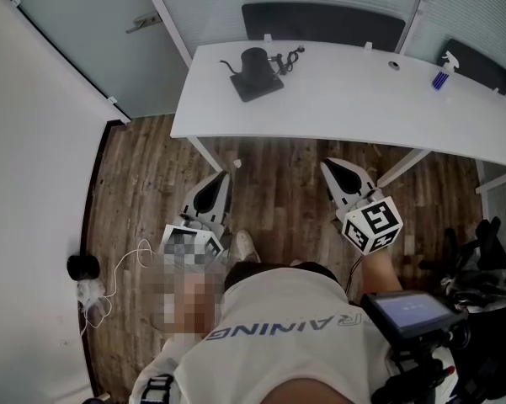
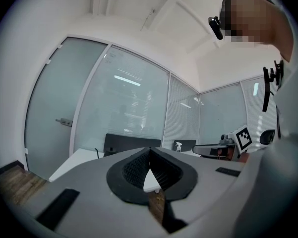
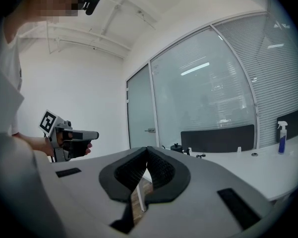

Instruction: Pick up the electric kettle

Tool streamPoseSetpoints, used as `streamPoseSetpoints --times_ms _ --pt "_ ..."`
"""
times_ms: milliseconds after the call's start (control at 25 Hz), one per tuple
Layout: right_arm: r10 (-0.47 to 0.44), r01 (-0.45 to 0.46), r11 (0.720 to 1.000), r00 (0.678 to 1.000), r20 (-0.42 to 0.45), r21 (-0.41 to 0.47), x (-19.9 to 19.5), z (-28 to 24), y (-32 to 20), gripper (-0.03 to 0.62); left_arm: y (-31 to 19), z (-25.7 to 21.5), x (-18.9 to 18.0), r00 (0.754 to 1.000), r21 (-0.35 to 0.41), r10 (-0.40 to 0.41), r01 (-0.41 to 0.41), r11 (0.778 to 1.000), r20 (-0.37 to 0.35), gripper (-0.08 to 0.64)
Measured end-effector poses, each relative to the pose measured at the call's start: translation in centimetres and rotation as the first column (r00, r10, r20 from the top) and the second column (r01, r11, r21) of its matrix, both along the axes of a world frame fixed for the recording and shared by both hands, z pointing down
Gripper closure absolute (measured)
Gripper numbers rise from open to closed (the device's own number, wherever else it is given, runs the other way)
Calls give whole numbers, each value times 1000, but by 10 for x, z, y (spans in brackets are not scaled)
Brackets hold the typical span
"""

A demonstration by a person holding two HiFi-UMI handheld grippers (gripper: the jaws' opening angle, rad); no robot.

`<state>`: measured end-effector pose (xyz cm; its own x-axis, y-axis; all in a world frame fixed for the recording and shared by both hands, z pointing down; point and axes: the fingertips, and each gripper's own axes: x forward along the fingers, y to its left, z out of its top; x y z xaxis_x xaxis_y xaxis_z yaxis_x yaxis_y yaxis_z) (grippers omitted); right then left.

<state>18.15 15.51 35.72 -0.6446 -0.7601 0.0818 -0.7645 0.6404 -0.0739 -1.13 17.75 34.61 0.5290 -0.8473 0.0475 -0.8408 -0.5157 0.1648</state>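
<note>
A black gooseneck electric kettle (image 1: 254,64) stands on a dark square base at the left part of the white table (image 1: 362,99). In the right gripper view the kettle (image 3: 176,148) is small and far, just past the jaws. My left gripper (image 1: 223,178) and right gripper (image 1: 328,166) hover over the wooden floor, well short of the table's near edge, both pointing level toward it. Each is shut with nothing between its jaws, as the left gripper (image 2: 149,150) and the right gripper (image 3: 147,148) show in their own views.
A blue spray bottle (image 1: 440,74) stands at the table's right end. Black chair backs (image 1: 320,23) sit behind the table against glass walls. A glass door (image 1: 109,32) is at far left. A black object with a white cable (image 1: 84,269) lies on the floor.
</note>
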Motion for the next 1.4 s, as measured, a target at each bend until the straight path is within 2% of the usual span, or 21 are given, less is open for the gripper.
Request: streamPoseSetpoints --times_ms 240,400,600,880,1160,1400 --pt "42 -42 999 999 -30 1 -8 -6 -12 581 -28 1 -12 999 -3 45 -45 999 -26 543" --pt "78 -79 996 996 -44 -29 -22 1 -32 580 -59 4 -27 995 -4 76 -77 997 -66 543" --pt "90 -93 995 993 -72 -39 -60 3 -74 580 -105 14 -65 993 -24 86 -88 996 -83 543" --pt "87 -92 995 991 -105 -48 -126 9 -138 581 -163 17 -123 991 -3 113 -113 994 -67 543" --pt "116 -124 990 988 -105 -66 -183 15 -186 580 -210 29 -186 989 -39 121 -125 991 -81 543" --pt "119 -128 988 987 -109 -85 -210 22 -204 581 -234 34 -211 987 -55 133 -138 989 -85 543"
